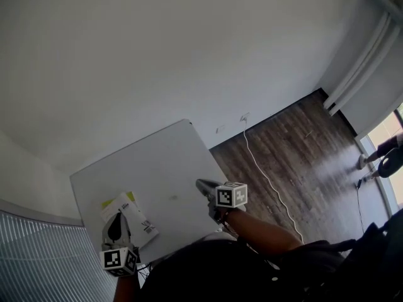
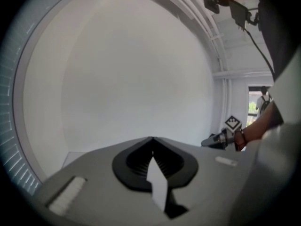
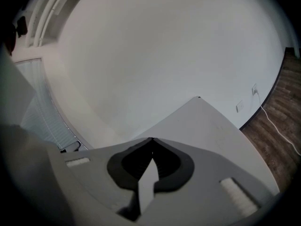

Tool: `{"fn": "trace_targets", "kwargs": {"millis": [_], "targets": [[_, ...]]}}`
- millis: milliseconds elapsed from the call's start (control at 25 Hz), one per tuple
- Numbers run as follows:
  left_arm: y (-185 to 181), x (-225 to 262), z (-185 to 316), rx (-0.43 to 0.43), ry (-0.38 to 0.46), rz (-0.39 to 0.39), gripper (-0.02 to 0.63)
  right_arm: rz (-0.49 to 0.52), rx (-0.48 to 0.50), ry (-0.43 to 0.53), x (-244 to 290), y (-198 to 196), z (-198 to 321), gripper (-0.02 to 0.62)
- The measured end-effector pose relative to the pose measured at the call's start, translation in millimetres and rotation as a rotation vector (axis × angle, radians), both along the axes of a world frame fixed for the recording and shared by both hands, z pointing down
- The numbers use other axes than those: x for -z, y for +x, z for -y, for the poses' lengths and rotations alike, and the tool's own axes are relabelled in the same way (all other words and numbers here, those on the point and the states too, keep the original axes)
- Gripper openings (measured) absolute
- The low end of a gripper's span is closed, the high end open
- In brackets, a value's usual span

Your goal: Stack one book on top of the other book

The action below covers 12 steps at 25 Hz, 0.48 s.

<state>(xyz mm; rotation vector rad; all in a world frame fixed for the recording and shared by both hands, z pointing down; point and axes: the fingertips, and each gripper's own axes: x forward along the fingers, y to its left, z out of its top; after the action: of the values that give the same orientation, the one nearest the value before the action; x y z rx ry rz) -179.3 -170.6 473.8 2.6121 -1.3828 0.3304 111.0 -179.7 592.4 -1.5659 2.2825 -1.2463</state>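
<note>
A white book [image 1: 140,220] lies askew on top of a yellow book [image 1: 128,197] at the near left of the grey table [image 1: 160,165]. My left gripper [image 1: 116,223] hovers at the near edge of the white book and partly covers it. In the left gripper view its jaws [image 2: 151,138] meet at the tip with nothing between them. My right gripper [image 1: 201,184] is over the table's right side, apart from the books. Its jaws [image 3: 151,139] are shut and hold nothing. The right gripper [image 2: 217,140] also shows in the left gripper view.
A white cable [image 1: 267,180] runs across the wooden floor [image 1: 302,150] from wall sockets [image 1: 244,117] beyond the table's far corner. A ribbed panel [image 1: 38,257] stands at the near left. People [image 1: 381,156] stand at the far right by a window.
</note>
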Motion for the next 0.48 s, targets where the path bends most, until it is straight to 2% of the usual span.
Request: {"fn": "trace_targets", "kwargs": {"millis": [360,480], "targets": [[8,5,-14,0.014,-0.044,-0.007,0.003,0.018,0.012,-0.034,-4,-1,-11,0.003],[12,12,-4,-0.008,-0.05,-0.001,0.002,0.031,-0.018,-0.019,6,3,-7,0.003]]}}
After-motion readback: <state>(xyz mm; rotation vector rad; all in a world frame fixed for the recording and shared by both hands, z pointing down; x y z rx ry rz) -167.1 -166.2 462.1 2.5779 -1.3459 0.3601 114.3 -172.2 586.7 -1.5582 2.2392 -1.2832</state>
